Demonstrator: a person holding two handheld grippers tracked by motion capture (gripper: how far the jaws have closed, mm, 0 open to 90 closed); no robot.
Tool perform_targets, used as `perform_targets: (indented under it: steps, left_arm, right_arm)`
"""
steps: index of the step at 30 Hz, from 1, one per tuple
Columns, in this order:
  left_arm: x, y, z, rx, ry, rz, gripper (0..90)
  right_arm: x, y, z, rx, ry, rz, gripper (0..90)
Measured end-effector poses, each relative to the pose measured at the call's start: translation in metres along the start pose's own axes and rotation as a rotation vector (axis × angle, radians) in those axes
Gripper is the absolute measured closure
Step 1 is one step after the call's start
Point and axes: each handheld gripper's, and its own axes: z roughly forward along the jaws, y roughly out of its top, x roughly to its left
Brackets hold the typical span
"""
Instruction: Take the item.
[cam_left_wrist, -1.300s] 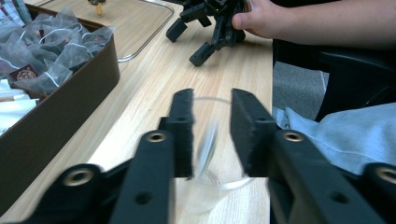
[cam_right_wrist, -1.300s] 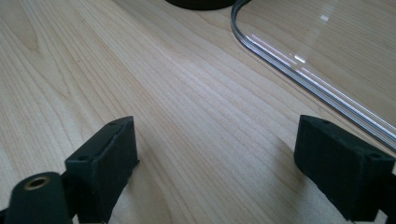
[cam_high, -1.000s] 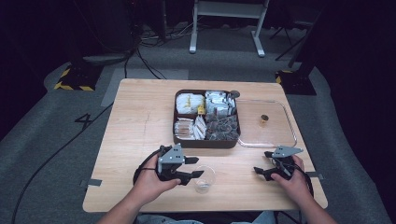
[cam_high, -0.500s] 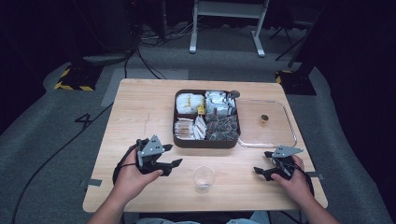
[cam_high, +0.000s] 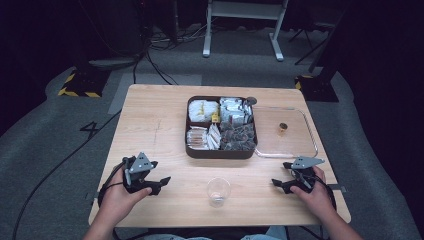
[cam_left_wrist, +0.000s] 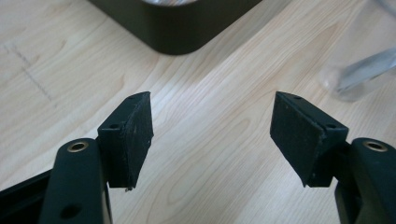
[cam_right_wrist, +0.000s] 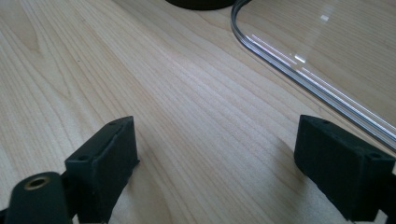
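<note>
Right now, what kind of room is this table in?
Probably a lab or recording studio, not a home. The wooden table stands on grey carpet in a dark room, with black cables on the floor and yellow-black hazard tape on a stand's base.

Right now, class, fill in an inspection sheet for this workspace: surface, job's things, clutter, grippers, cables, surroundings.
Surface: light wooden table, bare wood between the items.
Job's things: clear plastic cup upright near the front edge, apart from both grippers.
Clutter: dark compartment tray of packets at centre; clear lid beside it, a small brown object on it.
Grippers: left gripper open, jaws just been opening, nothing between them; right gripper open, nothing between its jaws.
Cables: a black cable loops from the left gripper; more lie on the floor.
Surroundings: grey floor, hazard-striped base, white stand legs.
</note>
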Motion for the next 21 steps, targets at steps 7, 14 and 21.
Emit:
perform_targets:
  steps: [7,14,21]
  left_arm:
    - [0.009,-0.021,0.012,0.057,0.008,-0.022,28.1]
    - [0.02,-0.046,0.017,0.127,0.047,-0.056,24.5]
    - [0.024,-0.062,0.021,0.178,0.068,-0.062,22.5]
  right_arm:
    - [0.0,0.0,0.0,0.001,0.0,0.0,13.3]
    - [0.0,0.0,0.0,0.0,0.0,0.0,13.3]
    - [0.0,0.0,0.0,0.0,-0.001,0.0,13.3]
